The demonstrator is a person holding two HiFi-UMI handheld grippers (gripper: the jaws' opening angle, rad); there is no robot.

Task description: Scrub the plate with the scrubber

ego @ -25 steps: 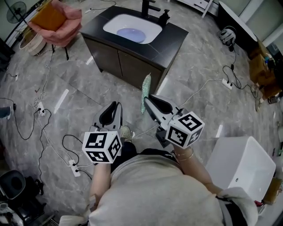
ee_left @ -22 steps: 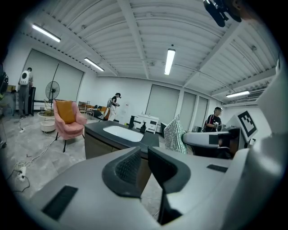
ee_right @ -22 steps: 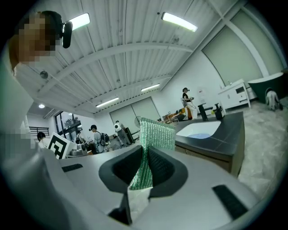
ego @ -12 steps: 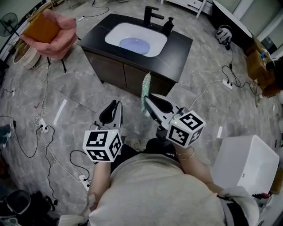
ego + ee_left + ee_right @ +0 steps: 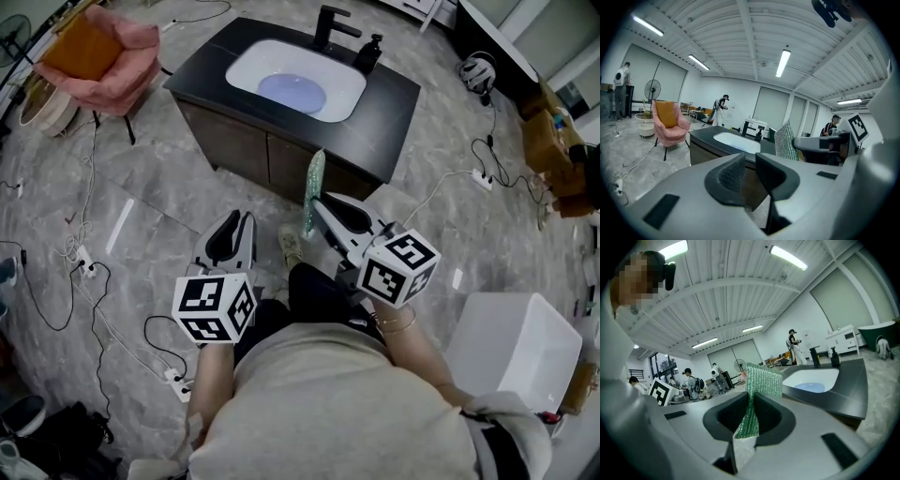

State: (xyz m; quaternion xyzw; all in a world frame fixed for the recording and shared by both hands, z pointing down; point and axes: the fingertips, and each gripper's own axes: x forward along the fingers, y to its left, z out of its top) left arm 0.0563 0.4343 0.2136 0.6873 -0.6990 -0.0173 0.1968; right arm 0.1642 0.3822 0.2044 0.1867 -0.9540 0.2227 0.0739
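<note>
The lower end of the scrubber (image 5: 759, 386) was hidden between the pads of the right gripper (image 5: 751, 414), so its whole length could not be seen. Of the plate (image 5: 813, 387) only a pale blue part showed in the right gripper view; its near side was behind the wall of the sink (image 5: 806, 376). In the head view the fan (image 5: 14, 25) was cut off by the left edge, and a corner of the white tub (image 5: 511, 342) was covered by the person's shoulder. The people (image 5: 691, 380) far behind were too small to tell what they held.
</note>
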